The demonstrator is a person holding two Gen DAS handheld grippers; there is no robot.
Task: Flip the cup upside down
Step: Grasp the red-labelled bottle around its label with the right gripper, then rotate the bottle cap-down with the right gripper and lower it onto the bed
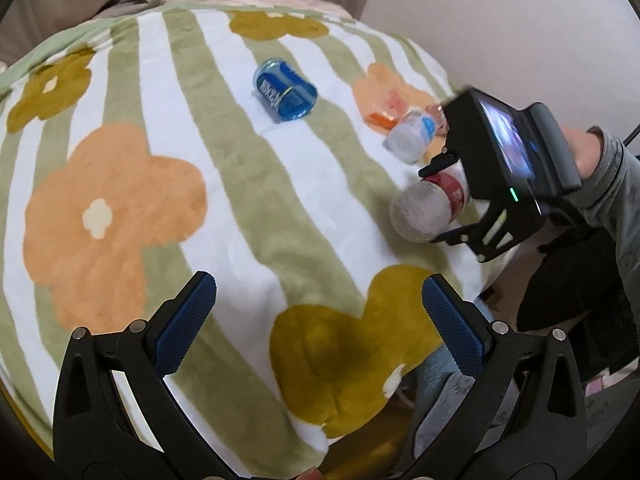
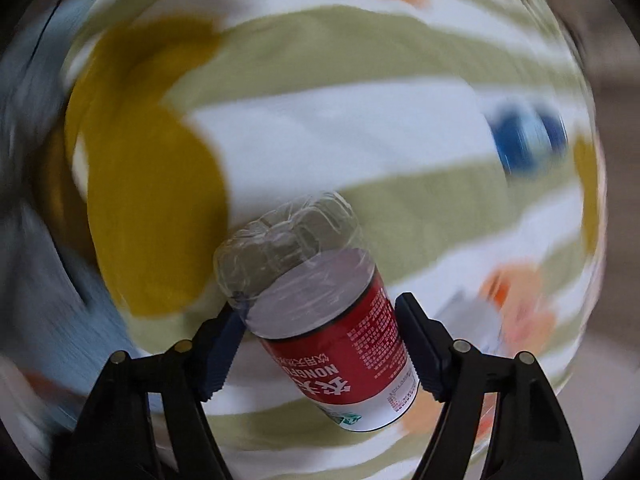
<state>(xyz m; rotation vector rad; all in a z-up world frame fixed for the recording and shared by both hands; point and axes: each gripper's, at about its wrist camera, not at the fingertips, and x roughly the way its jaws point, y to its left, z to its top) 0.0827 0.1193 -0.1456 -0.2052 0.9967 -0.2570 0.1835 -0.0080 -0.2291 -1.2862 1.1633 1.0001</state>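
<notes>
A clear plastic cup with a red label [image 2: 340, 344] is held between the fingers of my right gripper [image 2: 320, 340], which is shut on it. In the left wrist view the same cup [image 1: 424, 208] hangs tilted on its side just above the flowered blanket [image 1: 240, 184]. Its frosted closed base points away from the right gripper [image 1: 434, 204]. My left gripper [image 1: 316, 320] stands open over the blanket's near edge, with nothing between its blue pads [image 1: 184, 324]. The right wrist view is blurred by motion around the cup.
A blue cup [image 1: 285, 92] lies on its side mid-blanket. A white cup with a blue label [image 1: 412, 138] and an orange cup [image 1: 386, 110] lie near the right edge. A grey sleeve [image 1: 608, 184] holds the right gripper. The blanket drops off at right and front.
</notes>
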